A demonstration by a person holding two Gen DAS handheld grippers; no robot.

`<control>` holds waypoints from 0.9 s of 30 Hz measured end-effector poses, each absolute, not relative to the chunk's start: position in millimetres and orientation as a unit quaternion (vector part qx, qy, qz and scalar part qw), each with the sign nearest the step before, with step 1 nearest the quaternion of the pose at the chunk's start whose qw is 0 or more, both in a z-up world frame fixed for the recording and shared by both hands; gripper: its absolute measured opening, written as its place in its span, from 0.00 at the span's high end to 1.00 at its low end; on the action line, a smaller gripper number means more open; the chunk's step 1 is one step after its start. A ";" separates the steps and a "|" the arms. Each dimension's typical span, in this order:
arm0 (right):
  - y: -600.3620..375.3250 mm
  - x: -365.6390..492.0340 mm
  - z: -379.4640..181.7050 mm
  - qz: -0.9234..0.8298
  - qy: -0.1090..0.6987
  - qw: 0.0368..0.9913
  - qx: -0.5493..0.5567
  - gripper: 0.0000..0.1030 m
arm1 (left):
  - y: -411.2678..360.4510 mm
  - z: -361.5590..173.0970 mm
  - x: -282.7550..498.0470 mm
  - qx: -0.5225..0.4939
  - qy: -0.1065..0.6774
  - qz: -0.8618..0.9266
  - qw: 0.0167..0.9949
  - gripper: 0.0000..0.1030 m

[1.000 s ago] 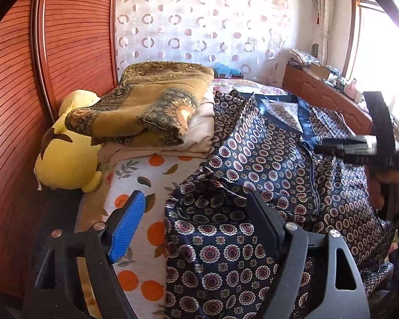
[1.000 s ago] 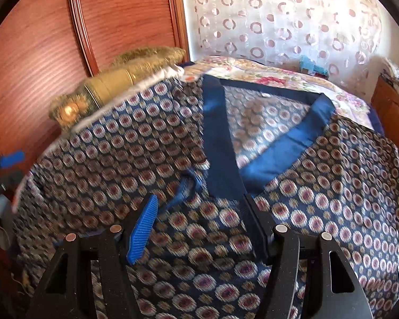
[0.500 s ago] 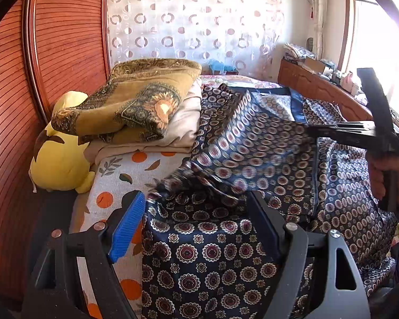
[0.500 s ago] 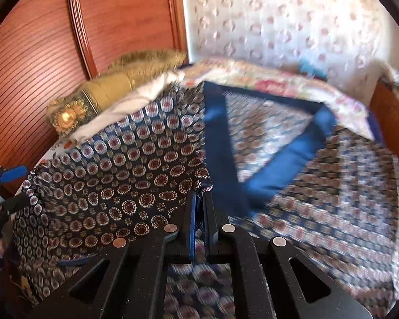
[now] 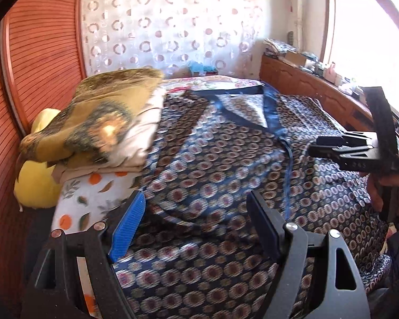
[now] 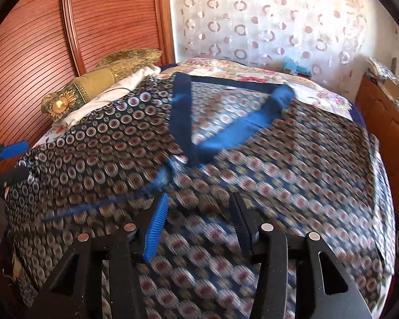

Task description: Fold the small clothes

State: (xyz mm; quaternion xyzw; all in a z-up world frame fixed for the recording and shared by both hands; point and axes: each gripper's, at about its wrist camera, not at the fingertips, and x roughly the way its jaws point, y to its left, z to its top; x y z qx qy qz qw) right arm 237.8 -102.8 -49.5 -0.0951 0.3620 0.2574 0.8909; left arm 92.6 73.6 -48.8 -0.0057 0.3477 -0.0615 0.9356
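Patterned robe (image 6: 292, 159) lies spread across the bed (image 5: 93, 199): thin, limp, likely slippery. Left gripper (image 5: 196, 222) and right gripper (image 6: 199, 220) both gape, empty. We would pinch the side hems.

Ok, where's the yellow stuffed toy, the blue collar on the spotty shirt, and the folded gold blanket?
Yellow stuffed toy (image 5: 36, 186), left wrist view, on its round body.
Blue collar (image 6: 180, 106), right wrist view, on its left band.
Gold blanket (image 5: 101, 114), left wrist view, on its top fold.
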 end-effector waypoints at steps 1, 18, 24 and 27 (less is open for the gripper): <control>-109.7 235.2 -49.8 0.251 0.362 0.892 -0.096 0.46 | 65.7 -48.0 95.6 -0.002 0.347 -0.068 0.935 0.23; -195.5 192.7 -62.1 0.191 0.382 0.900 -0.088 0.44 | -25.9 -67.7 139.7 0.042 0.395 -0.148 0.906 0.23; -219.2 180.5 -51.7 0.192 0.376 0.904 -0.068 0.45 | -38.4 -83.2 144.9 0.051 0.418 -0.155 0.894 0.23; -255.5 172.9 -46.9 0.167 0.370 0.912 -0.054 0.45 | -45.8 -85.3 143.0 0.067 0.419 -0.151 0.893 0.22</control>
